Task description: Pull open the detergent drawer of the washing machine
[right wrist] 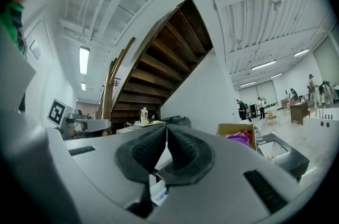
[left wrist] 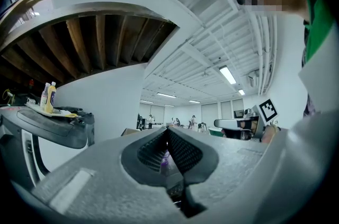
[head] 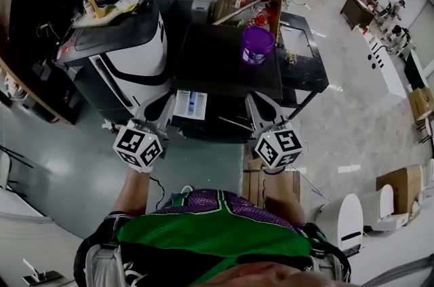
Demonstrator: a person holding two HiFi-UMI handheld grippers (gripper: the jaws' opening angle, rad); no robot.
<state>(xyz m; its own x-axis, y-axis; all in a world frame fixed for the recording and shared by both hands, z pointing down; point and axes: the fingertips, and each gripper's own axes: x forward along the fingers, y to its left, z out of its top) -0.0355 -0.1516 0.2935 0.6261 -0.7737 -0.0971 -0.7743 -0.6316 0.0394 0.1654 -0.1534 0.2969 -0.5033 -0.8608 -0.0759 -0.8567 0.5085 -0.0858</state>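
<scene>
The dark-topped washing machine (head: 224, 62) is seen from above in the head view, directly in front of the person. On its top, towards the back right, a purple cup (head: 257, 45) is stood upright. An open cardboard box (head: 247, 4) is set behind the machine.

The detergent drawer (head: 192, 104) is found at the left of the machine's front. It is already drawn out towards the person as a white tray with a blue-marked inside.

The left claw (head: 169, 117) is held just to the left of the drawer. Whether it touches the drawer cannot be told from above. In the left gripper view its ribbed pads (left wrist: 183, 151) are pressed together at the tips, and nothing is pinched between them.

The right claw (head: 253, 107) is held at the right of the machine's front, well apart from the drawer. In the right gripper view its pads (right wrist: 183, 149) are likewise brought together at the tips, and no object is gripped. A dark flat edge is seen below them.
</scene>
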